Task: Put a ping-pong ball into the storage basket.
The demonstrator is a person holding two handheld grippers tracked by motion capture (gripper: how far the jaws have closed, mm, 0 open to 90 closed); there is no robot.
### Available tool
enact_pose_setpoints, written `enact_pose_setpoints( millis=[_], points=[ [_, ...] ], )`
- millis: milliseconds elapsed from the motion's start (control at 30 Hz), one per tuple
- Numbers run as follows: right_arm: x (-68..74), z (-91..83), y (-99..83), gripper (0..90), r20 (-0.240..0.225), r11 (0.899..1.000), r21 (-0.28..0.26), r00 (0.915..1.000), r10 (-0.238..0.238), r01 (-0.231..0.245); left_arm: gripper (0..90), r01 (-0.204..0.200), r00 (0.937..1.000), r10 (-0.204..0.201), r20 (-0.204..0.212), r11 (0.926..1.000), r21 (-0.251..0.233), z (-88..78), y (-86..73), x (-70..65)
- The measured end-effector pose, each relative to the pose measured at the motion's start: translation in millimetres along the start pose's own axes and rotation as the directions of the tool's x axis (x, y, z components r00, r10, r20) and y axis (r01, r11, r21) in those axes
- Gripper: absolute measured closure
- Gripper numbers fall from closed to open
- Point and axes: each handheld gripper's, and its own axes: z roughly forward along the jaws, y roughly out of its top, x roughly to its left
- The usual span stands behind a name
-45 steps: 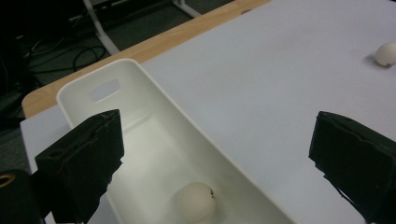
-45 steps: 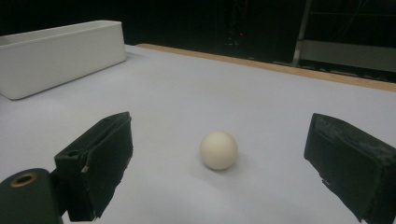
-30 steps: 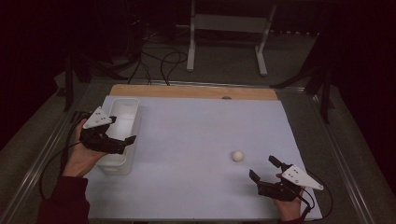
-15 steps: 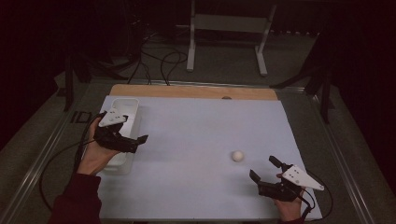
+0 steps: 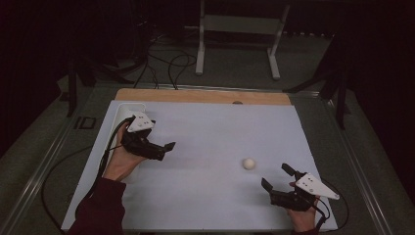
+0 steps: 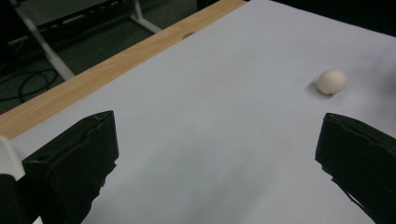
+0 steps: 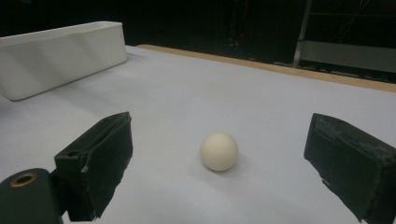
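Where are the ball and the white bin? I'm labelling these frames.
ball (image 7: 219, 150), right gripper view, middle of its front.
white bin (image 7: 60, 60), right gripper view, its long side wall.

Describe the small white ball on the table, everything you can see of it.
The ball is small, round and off-white, with a smooth matte surface that looks like plastic, plain and unmarked. It rests alone on the white sheet covering the table, toward the right side, casting a faint shadow. Nothing touches it. The right gripper sits just short of it with its jaws wide open and aimed at it.
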Motion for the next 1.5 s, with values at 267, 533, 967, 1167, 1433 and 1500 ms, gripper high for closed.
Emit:
enact_pose_setpoints(
  millis=[267,533,967,1167,1433,1500],
  points=[
    [-0.4,-0.1,-0.1,7.4,0.000,1.000,-0.002,1.0000,0.000,0.000,0.0,-0.022,0.9997,0.022,0.015,0.9998,0.000,14.8,8.6,-12.3],
    [-0.6,-0.1,-0.1,7.4,0.000,1.000,-0.002,1.0000,0.000,0.000,0.0,-0.031,0.9990,0.031,0.032,0.9995,-0.002,23.6,13.5,-18.2],
    [-1.2,-0.5,0.0,7.4,0.002,1.000,-0.005,1.0000,0.002,-0.002,0.0,-0.056,0.9966,0.055,0.061,0.9984,0.009,39.6,20.3,-29.6],
    [-1.3,-0.9,0.1,7.4,0.001,1.000,-0.004,1.0000,0.003,-0.003,0.0,-0.068,0.9955,0.068,0.067,0.9976,0.011,46.8,21.3,-34.7],
    [-1.3,-0.9,0.1,7.4,0.000,1.000,-0.006,1.0000,0.004,-0.004,0.0,-0.064,0.9949,0.063,0.079,0.9980,0.002,56.0,22.3,-39.6],
    [-1.5,-1.3,0.1,7.4,0.000,1.000,-0.006,1.0000,0.004,-0.004,0.0,-0.065,0.9944,0.065,0.083,0.9979,-0.005,59.1,22.8,-41.4]
  ],
)
